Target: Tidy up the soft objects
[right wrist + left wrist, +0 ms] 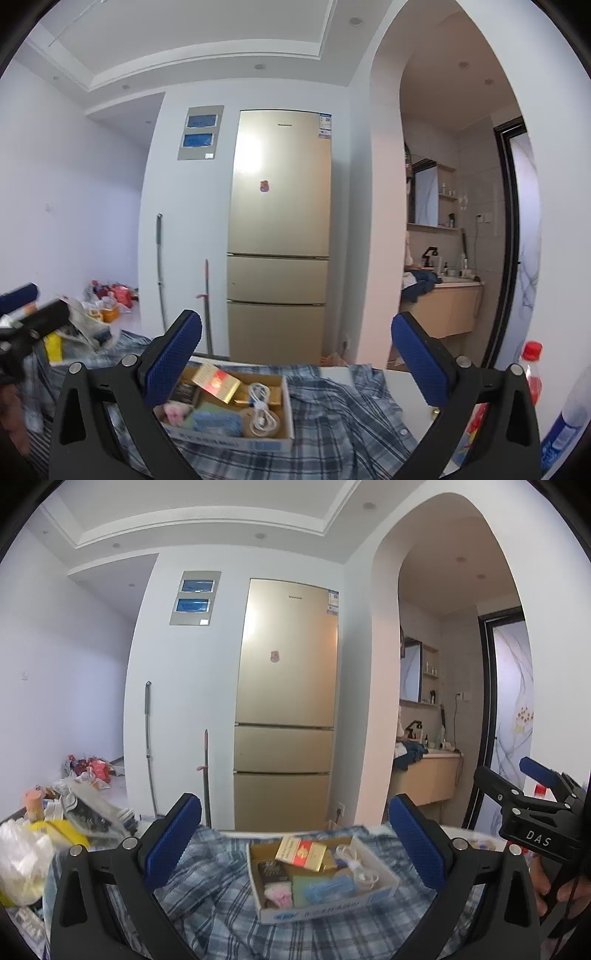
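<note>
Open box [317, 875] sits on plaid shirt [207, 882].

Plaid shirt [332, 417] partly hidden under the cardboard box [236, 439], cut off at bottom edge; box print unreadable.

A white table [399, 380] is carrying a crumpled blue-and-white plaid shirt [332, 424] spread across it. An open shallow cardboard box [373, 890] is sitting on the shirt. A clear plastic bottle with a red cap [532, 373] is standing at the table's right edge.
</note>
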A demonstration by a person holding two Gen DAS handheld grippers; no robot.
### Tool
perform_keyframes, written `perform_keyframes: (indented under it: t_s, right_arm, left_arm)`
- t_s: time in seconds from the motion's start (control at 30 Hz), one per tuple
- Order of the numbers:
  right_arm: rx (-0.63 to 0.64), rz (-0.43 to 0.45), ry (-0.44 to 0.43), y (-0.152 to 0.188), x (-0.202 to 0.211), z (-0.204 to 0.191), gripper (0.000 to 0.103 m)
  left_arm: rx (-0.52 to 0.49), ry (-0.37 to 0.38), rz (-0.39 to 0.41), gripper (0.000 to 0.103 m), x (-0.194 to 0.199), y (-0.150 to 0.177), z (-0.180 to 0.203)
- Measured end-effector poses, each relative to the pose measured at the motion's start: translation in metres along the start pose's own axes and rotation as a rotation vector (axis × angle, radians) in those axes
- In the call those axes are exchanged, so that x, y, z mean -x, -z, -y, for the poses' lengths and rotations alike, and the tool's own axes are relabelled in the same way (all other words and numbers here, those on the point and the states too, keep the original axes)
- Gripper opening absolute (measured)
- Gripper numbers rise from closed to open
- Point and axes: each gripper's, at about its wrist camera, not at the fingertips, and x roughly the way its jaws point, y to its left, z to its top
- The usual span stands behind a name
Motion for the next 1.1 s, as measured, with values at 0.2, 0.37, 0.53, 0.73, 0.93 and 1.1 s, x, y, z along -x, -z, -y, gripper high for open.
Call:
perform_keyframes:
  t_s: [0.2, 0.37, 0.53, 0.73, 0.93, 1.1]
  right_arm:
    - [0.010, -0.012, -0.013, 0.029, 0.003, 0.000, 0.103]
    - [-0.001, -0.041, 0.016, 0.045, -0.001, 0.005, 0.103]
    - [-0.034, -0.085, 0.005, 0.066, -0.009, 0.011, 0.103]
    - [-0.058, -0.094, 0.000, 0.069, -0.008, 0.018, 0.103]
    - [-0.072, -0.087, 0.011, 0.068, -0.006, 0.020, 0.103]
    - [-0.051, -0.074, 0.012, 0.067, -0.004, 0.017, 0.103]
  left_arm:
    - [-0.044, -0.026, -0.005, 0.103, -0.004, 0.030, 0.003]
    - [-0.028, -0.062, 0.020, 0.103, -0.007, 0.055, -0.006]
    - [-0.060, -0.070, -0.018, 0.103, -0.017, 0.070, -0.005]
    - [-0.059, -0.074, -0.015, 0.103, -0.019, 0.071, -0.006]
    - [-0.080, -0.070, -0.017, 0.103, -0.020, 0.073, -0.001]
    - [-0.082, -0.088, 0.017, 0.103, -0.013, 0.074, -0.001]
